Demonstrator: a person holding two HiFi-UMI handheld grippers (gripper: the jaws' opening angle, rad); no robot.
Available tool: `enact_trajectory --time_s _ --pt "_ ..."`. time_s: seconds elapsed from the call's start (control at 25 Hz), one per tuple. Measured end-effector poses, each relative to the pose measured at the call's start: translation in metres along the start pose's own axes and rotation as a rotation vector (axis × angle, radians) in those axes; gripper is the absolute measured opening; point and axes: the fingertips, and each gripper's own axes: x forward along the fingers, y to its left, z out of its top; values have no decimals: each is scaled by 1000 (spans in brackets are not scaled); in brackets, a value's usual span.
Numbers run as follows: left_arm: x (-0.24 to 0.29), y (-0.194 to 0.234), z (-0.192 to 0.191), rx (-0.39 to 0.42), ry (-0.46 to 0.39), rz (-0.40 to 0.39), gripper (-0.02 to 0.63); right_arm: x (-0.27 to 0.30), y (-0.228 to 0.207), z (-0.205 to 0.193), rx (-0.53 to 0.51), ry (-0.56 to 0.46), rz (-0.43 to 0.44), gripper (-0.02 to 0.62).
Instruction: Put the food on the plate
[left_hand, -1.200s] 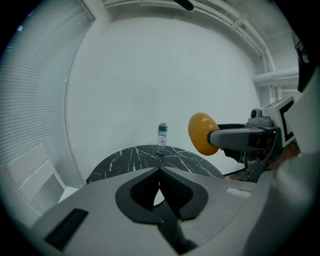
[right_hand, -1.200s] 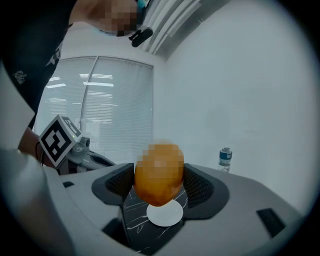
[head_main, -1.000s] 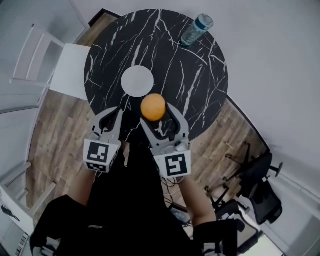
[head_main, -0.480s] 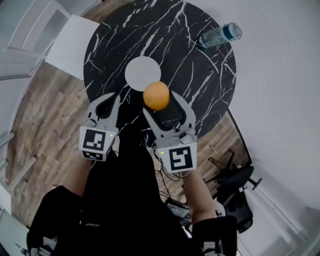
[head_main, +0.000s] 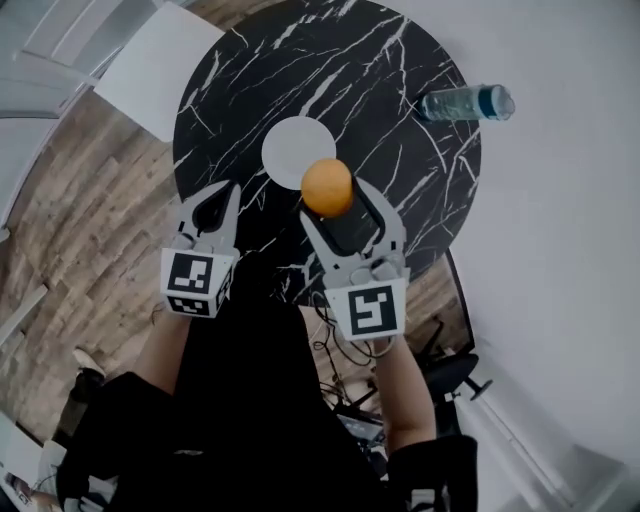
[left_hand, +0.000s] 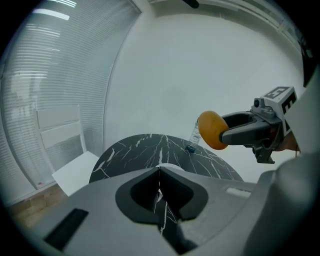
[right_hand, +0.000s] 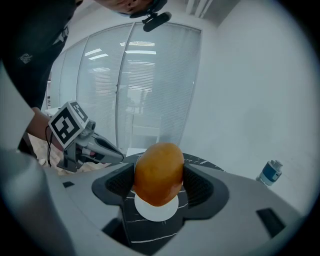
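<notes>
On the far side of your two grippers, round black tabletop (head_main: 400, 120), white-veined, standing on wood-plank floor (head_main: 90, 220).

Surroundings:
- White chair (head_main: 160, 70), seat pushed up to the tabletop's left edge.
- Clear water bottle (head_main: 465, 103) with a blue label, lying at the right rim, well apart from everything else.
- Dark office chair (head_main: 450, 375), on the floor to your right, off the tabletop.
- White plate (head_main: 290, 150), round, small and bare, sitting left of centre on the tabletop.

Your left gripper (left_hand: 159, 187): jaws pressed together, tips meeting in a thin seam, held above the near-left edge and just beside the right gripper.

Your right gripper (head_main: 336, 203): jaws clamped on the orange fruit (right_hand: 159, 172), one on each flank.

Task item: the fruit is smooth, rounded, slightly taller than wide and evenly orange, with a soft sheen. You hold it in the air over the tabletop. From your head camera it overlaps the plate's near-right edge. From the right gripper's view the plate shows directly below it, framed between the jaws. No item stands between the fruit and the plate.
</notes>
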Motion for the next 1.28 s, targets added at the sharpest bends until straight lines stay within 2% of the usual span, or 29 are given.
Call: enact_trajectory --time_s 0.32,0.56,0.96,1.28 --pt "23 2 -36 -94 15 17 0 30 7 -26 -14 93 83 301" --pt "40 3 -43 -141 6 27 0 52 4 -38 -35 147 124 301" --pt "55 14 -64 -174 30 67 0 90 7 -72 -59 258 228 301" --pt "68 16 -70 -199 48 66 0 114 11 -90 -9 316 275 301"
